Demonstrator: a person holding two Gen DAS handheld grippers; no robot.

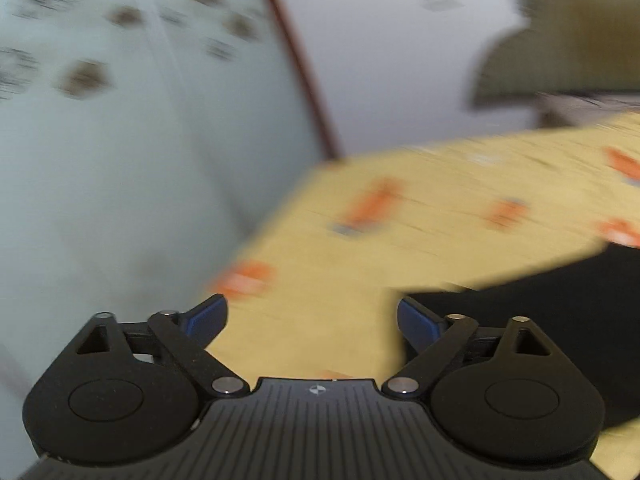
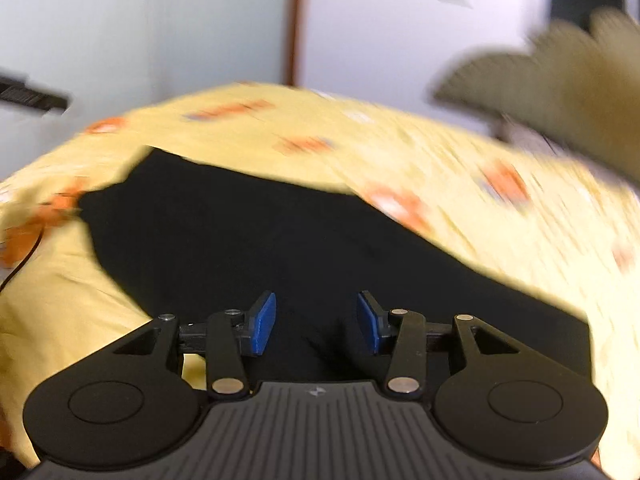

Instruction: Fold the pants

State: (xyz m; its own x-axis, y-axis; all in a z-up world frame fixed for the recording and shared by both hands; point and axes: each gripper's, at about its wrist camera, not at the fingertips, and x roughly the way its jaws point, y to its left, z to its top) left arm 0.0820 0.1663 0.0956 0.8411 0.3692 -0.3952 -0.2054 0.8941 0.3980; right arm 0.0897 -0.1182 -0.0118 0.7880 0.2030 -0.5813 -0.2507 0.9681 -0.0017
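Matt black cloth pants [image 2: 280, 240]

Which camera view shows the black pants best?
The right wrist view. There the black pants fill the middle of the picture, lying on the yellow bedsheet, with most of their outline visible. The left wrist view shows only a dark part of the pants at the right edge, and it is blurred.

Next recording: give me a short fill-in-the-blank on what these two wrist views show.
1. The pants are ____ in colour.
2. They lie on a ____ bedsheet with orange prints.
3. Nothing sits between the blue pads of the left gripper, whose jaws are ____.
4. The right gripper hovers over the ____.

Missing words: black; yellow; open; pants
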